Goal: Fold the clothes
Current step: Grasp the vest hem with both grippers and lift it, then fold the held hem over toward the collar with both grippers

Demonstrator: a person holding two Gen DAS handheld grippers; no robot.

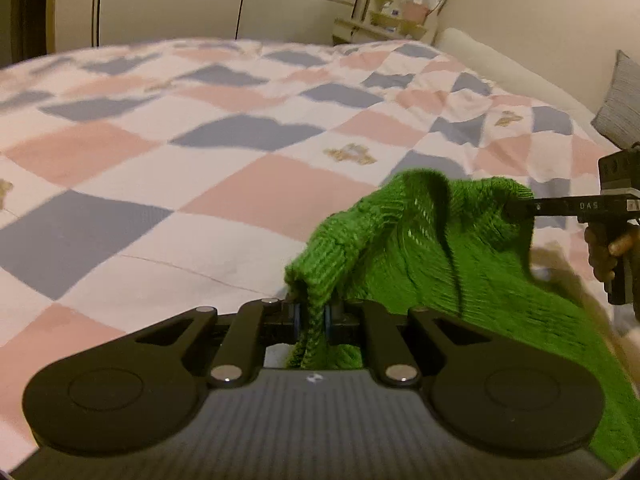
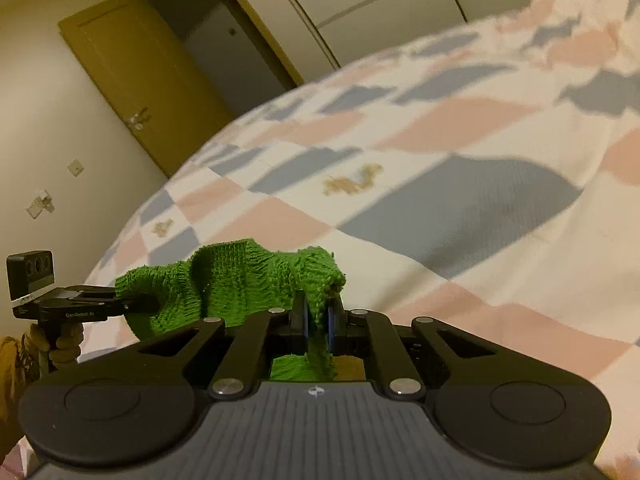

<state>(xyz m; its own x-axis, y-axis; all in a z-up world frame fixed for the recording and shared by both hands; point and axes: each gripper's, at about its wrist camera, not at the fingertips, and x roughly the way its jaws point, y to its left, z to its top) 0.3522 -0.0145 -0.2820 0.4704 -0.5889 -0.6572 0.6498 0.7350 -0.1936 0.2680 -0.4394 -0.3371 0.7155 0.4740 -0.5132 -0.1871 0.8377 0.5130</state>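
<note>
A green knitted garment [image 1: 420,240] hangs in the air above the bed, stretched between both grippers. My left gripper [image 1: 314,312] is shut on one ribbed edge of it. My right gripper [image 2: 316,320] is shut on another edge of the same garment [image 2: 240,280]. In the left wrist view the right gripper [image 1: 516,208] shows at the right, pinching the knit. In the right wrist view the left gripper [image 2: 136,302] shows at the left, pinching the knit. The lower part of the garment hangs below the grippers and is partly hidden.
The bed is covered by a quilt [image 1: 200,140] checked in pink, white and grey-blue. A grey pillow [image 1: 620,100] lies at the far right by the headboard. A wardrobe [image 1: 200,0] and shelves [image 1: 392,8] stand beyond. A wooden door [image 2: 132,80] stands past the bed.
</note>
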